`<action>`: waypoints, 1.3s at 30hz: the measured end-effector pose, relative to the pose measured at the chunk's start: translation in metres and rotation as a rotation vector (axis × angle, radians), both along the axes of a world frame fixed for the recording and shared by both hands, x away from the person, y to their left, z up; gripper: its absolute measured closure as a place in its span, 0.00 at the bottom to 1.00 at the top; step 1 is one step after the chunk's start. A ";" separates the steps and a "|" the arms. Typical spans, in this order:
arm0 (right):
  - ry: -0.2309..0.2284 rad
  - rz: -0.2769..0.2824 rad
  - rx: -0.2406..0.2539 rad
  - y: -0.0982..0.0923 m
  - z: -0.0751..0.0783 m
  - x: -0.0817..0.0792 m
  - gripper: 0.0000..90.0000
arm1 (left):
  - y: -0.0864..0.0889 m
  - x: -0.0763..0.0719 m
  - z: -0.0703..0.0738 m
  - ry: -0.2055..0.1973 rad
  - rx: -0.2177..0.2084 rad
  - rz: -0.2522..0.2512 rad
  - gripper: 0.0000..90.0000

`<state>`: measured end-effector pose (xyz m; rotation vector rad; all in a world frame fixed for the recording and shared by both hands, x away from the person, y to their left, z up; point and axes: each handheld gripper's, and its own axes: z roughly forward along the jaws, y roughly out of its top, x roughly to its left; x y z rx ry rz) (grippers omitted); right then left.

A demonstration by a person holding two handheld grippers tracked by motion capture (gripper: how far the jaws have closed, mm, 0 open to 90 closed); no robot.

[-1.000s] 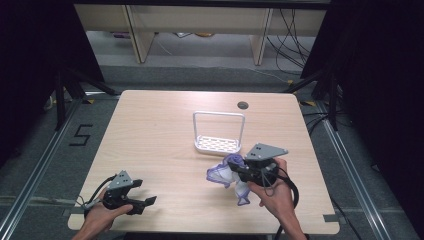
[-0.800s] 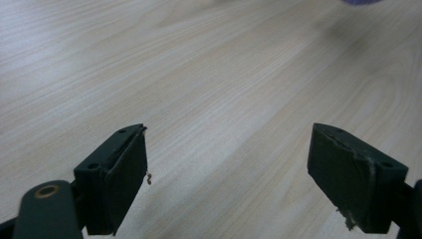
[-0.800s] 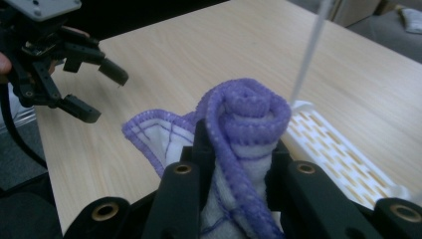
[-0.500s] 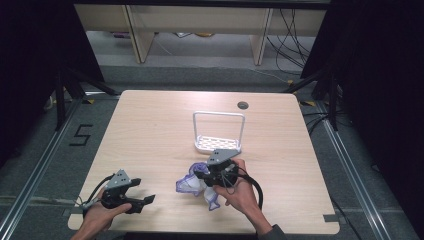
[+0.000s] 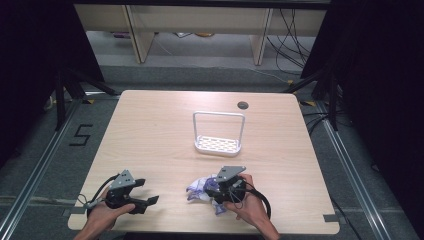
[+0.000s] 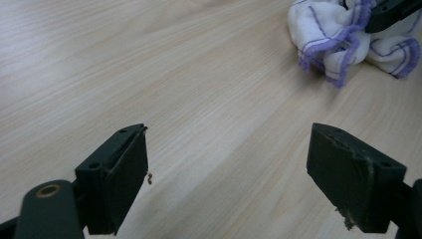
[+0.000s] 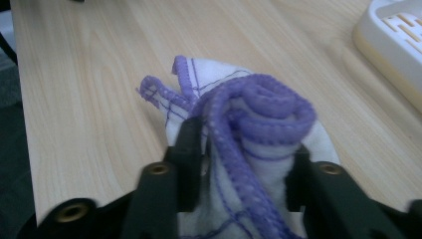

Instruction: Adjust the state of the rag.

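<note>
A white cloth with purple hems [image 5: 199,192] lies bunched on the wooden table [image 5: 160,135] near the front edge. My right gripper [image 5: 214,192] is low over it, held by a hand. In the right gripper view the cloth [image 7: 249,114] bulges between the two black jaws of the right gripper [image 7: 244,154]. Those jaws have just been opening, and the folds still brush both of them. At the front left my left gripper [image 5: 146,191] rests in the other hand, open. Nothing is between the jaws of the left gripper [image 6: 229,179]; the cloth [image 6: 338,35] lies beyond them.
A white rack with a tall wire handle [image 5: 218,145] stands at mid-table behind the cloth, and its corner [image 7: 393,40] is just right of the right gripper. A small dark hole [image 5: 243,105] sits near the far edge. Cables trail from both grippers.
The right gripper has carried the cloth left and down toward the front edge, where the bundle now rests on the table. The left gripper has stayed put.
</note>
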<state>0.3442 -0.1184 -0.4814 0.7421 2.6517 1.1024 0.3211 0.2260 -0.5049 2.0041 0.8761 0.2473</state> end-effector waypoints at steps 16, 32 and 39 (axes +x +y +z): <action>-0.062 -0.118 0.033 -0.025 0.045 -0.025 0.51 | -0.065 0.025 -0.002 -0.068 0.077 -0.225 0.46; -0.080 -0.092 0.005 -0.019 0.043 -0.036 0.62 | -0.100 0.038 -0.002 -0.079 0.147 -0.295 0.60; -0.092 -0.095 -0.045 -0.015 0.029 -0.028 0.83 | -0.106 0.048 0.001 -0.115 0.144 -0.312 0.87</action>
